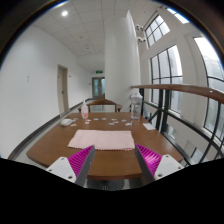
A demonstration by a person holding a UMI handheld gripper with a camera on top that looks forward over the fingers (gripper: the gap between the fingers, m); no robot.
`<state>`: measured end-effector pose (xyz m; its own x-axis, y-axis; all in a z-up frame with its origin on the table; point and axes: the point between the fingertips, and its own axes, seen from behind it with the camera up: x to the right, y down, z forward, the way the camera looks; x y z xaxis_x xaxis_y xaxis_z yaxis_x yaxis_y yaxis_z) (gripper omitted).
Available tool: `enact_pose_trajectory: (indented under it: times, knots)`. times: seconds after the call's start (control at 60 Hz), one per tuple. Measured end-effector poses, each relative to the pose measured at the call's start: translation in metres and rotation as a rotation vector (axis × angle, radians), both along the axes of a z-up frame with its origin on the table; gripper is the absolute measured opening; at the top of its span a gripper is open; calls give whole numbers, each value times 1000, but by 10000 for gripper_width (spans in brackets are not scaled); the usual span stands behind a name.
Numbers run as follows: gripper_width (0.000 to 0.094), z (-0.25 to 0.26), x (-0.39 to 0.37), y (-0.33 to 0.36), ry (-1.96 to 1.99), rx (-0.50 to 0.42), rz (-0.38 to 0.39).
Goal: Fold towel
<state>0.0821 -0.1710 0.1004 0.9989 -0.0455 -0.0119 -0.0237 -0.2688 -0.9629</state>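
A pale pink towel lies flat on a brown wooden table, just beyond my fingers and slightly left of centre. My gripper is open and empty, held back from the table's near edge, above it. The magenta pads stand wide apart, with the table's front edge showing between them. Nothing is between the fingers.
Small white items and other small things lie on the far part of the table. Chairs stand beyond it. A curved wooden handrail and tall windows run along the right. A white pillar stands behind.
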Motion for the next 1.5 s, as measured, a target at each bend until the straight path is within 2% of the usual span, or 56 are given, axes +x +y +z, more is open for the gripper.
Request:
enact_pose_trajectory:
  times: [0.083, 0.183, 0.383, 0.5, 0.633, 0.733, 0.75, 0.767, 0.783, 0.8, 0.817, 0.833, 0.917, 0.933, 0.95, 1.133, 1.3, 1.4, 1.5]
  knots:
    - [825, -4, 5, 2, -16, -14, -20]
    - [826, -8, -13, 15, 13, -30, 15]
    - [827, -20, -101, 78, 49, -90, 188]
    - [809, -38, -161, 132, 114, -185, 268]
    - [770, -60, -179, 181, 24, -249, 244]
    - [637, -82, -190, 199, -14, -310, 263]
    - [643, -88, -192, 199, -13, -327, 271]
    - [560, -93, -195, 201, -12, -343, 279]
    - [563, -99, -197, 201, -13, -361, 288]
    - [465, -106, -198, 200, -18, -380, 295]
    - [528, -109, -198, 199, -36, -384, 308]
    - [474, -105, -198, 204, -47, -352, 314]
    - [114, -108, -207, 202, -64, -341, 367]
    - [80, -107, -208, 201, -53, -342, 370]
    - [24, -108, -208, 202, -40, -343, 360]
    - [1, -102, -202, 208, 36, -337, 303]
    - [1, -38, -142, 211, 5, -164, 203]
    - [1, -3, -76, 206, 0, -96, 101]
    - [7, -11, -7, 203, -25, -111, 4]
